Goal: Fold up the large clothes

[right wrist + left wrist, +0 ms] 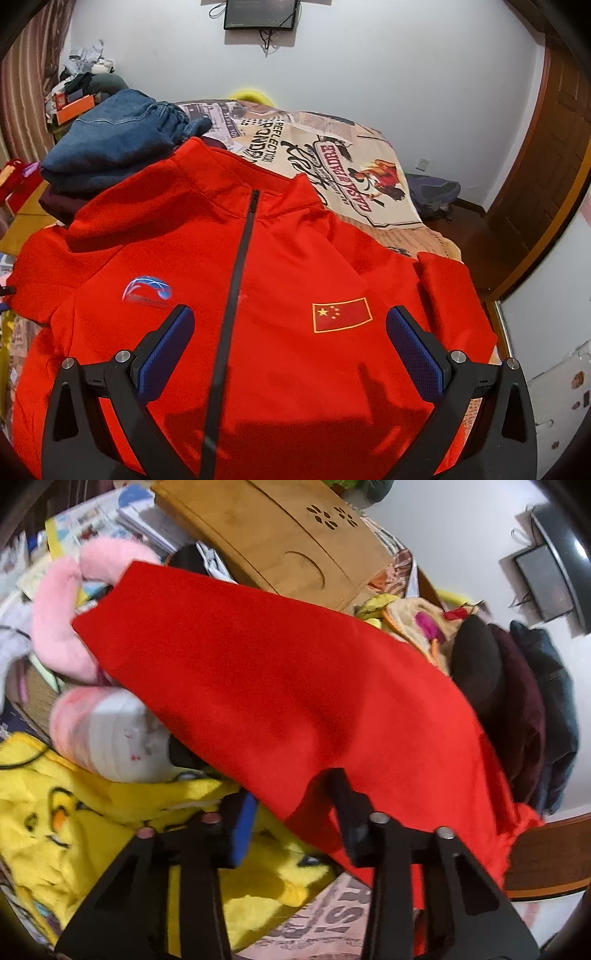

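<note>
1. A red jacket [280, 332] is lying front-up on a bed covered by a printed bedsheet [332, 147], with its black zipper [236, 280] running up the middle to the collar.
2. A small flag patch [341, 314] is sitting on one side of the chest and a blue-and-white logo [147, 291] on the other.
3. The right gripper [290, 339] is hovering above the chest of the jacket, its jaws standing wide with the blue pads [415, 354] well apart and nothing between them.
4. In the left wrist view, a long stretch of the red jacket [258, 686], apparently a sleeve, is reaching out ahead of the left gripper [295, 797].
5. The left gripper's jaws are standing fairly narrow, with the edge of the red cloth lying between them; whether the pads are pressing on it I cannot tell, since the cloth is hiding one finger's tip.
6. A yellow plush blanket [55, 812] with a cartoon face is lying under and beside the left gripper.
7. A pink plush toy [62, 620] and a wooden tray [273, 535] are lying beyond the sleeve.
8. Folded blue jeans [114, 140] are sitting near the jacket's shoulder.
</note>
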A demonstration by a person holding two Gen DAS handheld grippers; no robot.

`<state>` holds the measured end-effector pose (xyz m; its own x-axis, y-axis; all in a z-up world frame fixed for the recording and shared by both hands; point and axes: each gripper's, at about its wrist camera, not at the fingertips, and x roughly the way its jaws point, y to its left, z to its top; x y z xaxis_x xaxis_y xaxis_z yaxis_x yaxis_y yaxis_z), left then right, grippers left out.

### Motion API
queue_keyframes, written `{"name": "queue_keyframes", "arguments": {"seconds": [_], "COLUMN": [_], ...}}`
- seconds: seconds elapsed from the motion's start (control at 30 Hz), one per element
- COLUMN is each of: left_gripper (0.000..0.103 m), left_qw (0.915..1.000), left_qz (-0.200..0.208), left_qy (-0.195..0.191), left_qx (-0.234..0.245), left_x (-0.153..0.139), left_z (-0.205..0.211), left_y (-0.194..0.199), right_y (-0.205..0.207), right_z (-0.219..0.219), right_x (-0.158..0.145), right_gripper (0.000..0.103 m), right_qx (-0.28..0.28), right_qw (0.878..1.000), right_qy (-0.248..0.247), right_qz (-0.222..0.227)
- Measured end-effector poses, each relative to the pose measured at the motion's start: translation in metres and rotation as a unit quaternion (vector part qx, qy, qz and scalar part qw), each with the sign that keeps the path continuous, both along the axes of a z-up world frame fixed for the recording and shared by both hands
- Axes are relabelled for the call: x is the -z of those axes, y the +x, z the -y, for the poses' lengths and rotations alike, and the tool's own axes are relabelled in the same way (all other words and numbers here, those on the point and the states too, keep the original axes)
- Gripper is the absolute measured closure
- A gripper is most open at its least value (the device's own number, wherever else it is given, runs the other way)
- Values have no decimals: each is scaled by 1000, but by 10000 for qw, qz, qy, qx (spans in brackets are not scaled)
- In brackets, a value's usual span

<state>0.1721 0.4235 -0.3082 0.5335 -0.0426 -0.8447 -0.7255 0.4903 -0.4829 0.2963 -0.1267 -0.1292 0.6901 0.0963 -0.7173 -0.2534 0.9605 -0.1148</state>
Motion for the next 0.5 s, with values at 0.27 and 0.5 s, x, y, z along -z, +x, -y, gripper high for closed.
{"name": "queue_keyframes", "arguments": {"seconds": [0.27, 0.5], "left_gripper": [101, 101], "left_qw": [9923, 9689], "left_qz": [-170, 369], "left_qy": [1193, 2370], "left_qx": [276, 613], "left_x": [-48, -132], "left_z": [13, 55], "left_y": [5, 30], "right_y": [-1, -5], "right_z": [11, 18], "right_x": [-8, -17], "right_gripper": [0, 0], "right_qx": [61, 4], "right_qw": [9999, 9997], "right_qy": [66, 78], "right_qz": [85, 225]}}
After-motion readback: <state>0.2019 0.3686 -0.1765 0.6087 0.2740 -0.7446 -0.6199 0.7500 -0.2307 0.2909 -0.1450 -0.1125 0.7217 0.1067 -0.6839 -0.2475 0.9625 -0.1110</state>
